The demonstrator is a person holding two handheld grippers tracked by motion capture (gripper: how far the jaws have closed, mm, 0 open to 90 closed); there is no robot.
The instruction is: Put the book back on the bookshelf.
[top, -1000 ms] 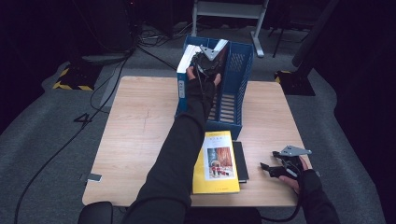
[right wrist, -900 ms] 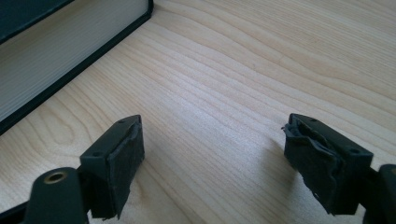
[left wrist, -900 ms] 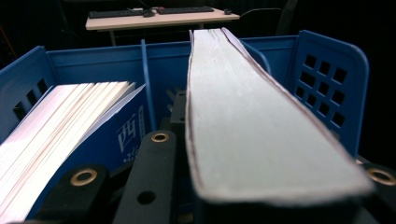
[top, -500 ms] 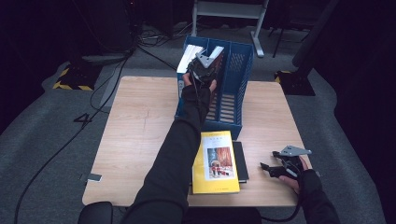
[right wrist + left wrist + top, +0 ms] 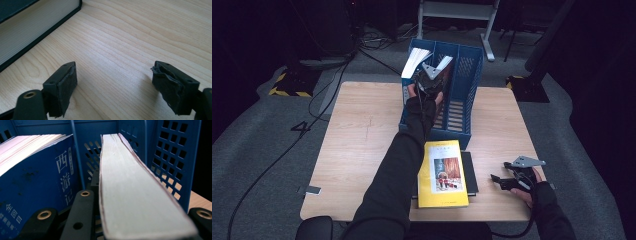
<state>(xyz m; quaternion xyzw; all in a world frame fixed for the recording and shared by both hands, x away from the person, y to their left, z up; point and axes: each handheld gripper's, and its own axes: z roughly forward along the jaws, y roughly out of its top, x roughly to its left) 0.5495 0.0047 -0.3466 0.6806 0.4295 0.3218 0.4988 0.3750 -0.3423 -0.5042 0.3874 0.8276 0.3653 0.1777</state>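
Between the left gripper's (image 5: 140, 225) jaws, a book (image 5: 132, 195) stands inside the blue rack (image 5: 172, 157).

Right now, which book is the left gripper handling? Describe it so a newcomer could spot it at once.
Start at the blue file rack standing at the table's far edge. The left gripper is shut on a book going into its middle slot, white page edges facing up. Its neighbour, the blue-covered book with white Chinese characters, leans in the slot beside it.
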